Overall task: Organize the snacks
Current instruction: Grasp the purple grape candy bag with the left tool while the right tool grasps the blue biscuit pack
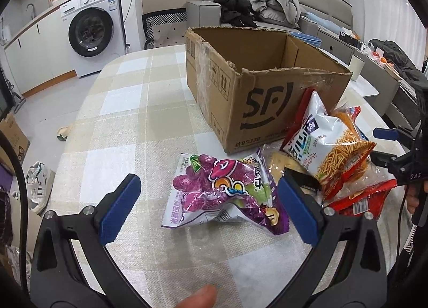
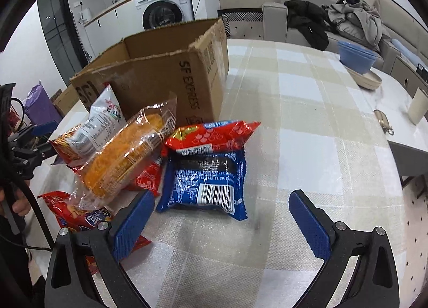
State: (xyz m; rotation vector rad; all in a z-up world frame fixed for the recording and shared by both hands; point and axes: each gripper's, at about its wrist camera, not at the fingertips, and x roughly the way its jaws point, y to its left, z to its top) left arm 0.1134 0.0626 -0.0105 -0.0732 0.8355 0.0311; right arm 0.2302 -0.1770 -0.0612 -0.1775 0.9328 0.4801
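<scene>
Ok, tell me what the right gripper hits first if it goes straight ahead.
Most likely the blue snack packet, lying flat on the table just beyond the open right gripper, slightly left of its centre line. Depth is hard to judge; the cardboard box stands behind it.

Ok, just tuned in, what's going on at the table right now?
A person holds a claw in each hand, both open and empty. The left claw straddles the purple candy bag; the right claw faces the blue packet. All snacks still lie on the table beside the open cardboard box.
</scene>
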